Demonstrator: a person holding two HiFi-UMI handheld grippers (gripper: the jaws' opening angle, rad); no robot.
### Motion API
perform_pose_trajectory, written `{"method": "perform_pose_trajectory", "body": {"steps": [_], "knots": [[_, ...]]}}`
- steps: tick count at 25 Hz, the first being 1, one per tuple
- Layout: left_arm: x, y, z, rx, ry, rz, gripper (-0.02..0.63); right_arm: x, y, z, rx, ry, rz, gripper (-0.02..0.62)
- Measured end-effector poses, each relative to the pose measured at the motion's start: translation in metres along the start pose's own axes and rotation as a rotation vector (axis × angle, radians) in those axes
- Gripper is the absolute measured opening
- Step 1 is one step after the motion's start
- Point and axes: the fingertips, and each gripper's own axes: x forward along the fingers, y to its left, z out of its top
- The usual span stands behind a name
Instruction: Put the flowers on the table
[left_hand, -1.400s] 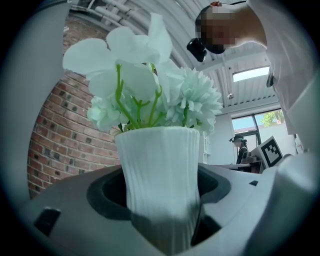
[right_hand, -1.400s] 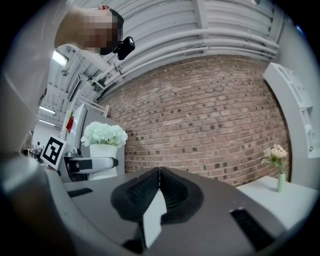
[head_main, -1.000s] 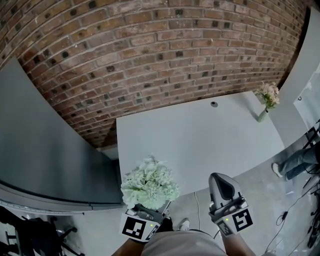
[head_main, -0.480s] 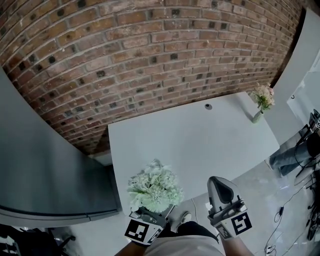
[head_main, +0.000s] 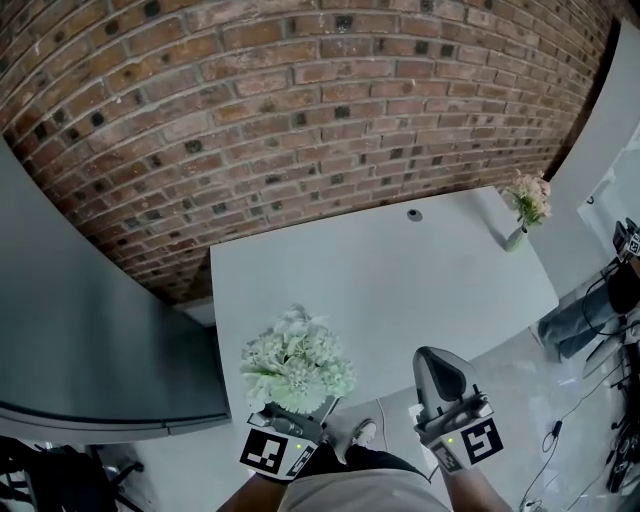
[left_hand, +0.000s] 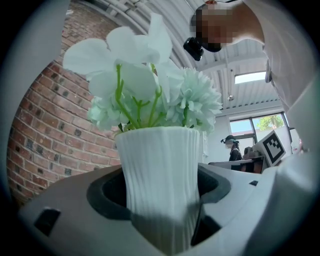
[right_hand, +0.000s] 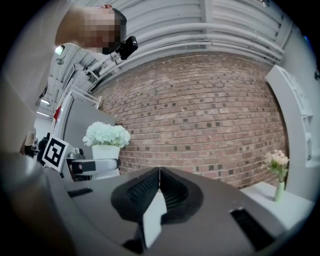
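A white ribbed vase (left_hand: 160, 180) of pale green and white flowers (head_main: 296, 362) stands upright between the jaws of my left gripper (head_main: 300, 408), which is shut on it. In the head view the bunch hangs over the near left corner of the white table (head_main: 400, 290) and hides the vase. My right gripper (head_main: 437, 356) is level just off the table's near edge, its jaws shut with nothing in them. The right gripper view shows those shut jaws (right_hand: 159, 172) and, to their left, the held vase (right_hand: 106, 151).
A small vase of pink flowers (head_main: 527, 205) stands at the table's far right corner, near a cable hole (head_main: 414, 214). A brick wall (head_main: 300, 110) runs behind the table. A grey panel (head_main: 90, 330) stands at left. A person's legs (head_main: 580, 320) and cables are on the floor at right.
Both grippers have moved slightly forward towards the table, the left still carrying the vase. The table's near edge now sits a little closer to them.
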Motion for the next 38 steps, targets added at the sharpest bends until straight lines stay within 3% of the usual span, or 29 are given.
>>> {"method": "perform_pose_trajectory", "body": {"steps": [8,14,27,38], "knots": [[0.012,-0.005,-0.009,0.072,0.028,0.017,0.367,0.006,-0.020,-0.006,0.008,0.011,0.001,0.015],[0.021,-0.001,-0.021,0.068,0.042,0.025,0.366,0.014,-0.032,-0.001,0.000,-0.020,0.018,0.015],[0.036,0.011,-0.044,0.042,0.046,0.034,0.367,0.020,-0.043,-0.017,-0.035,0.041,0.016,0.015],[0.035,0.012,-0.063,0.063,0.039,0.039,0.367,0.020,-0.038,-0.032,0.011,0.014,0.040,0.015]]}}
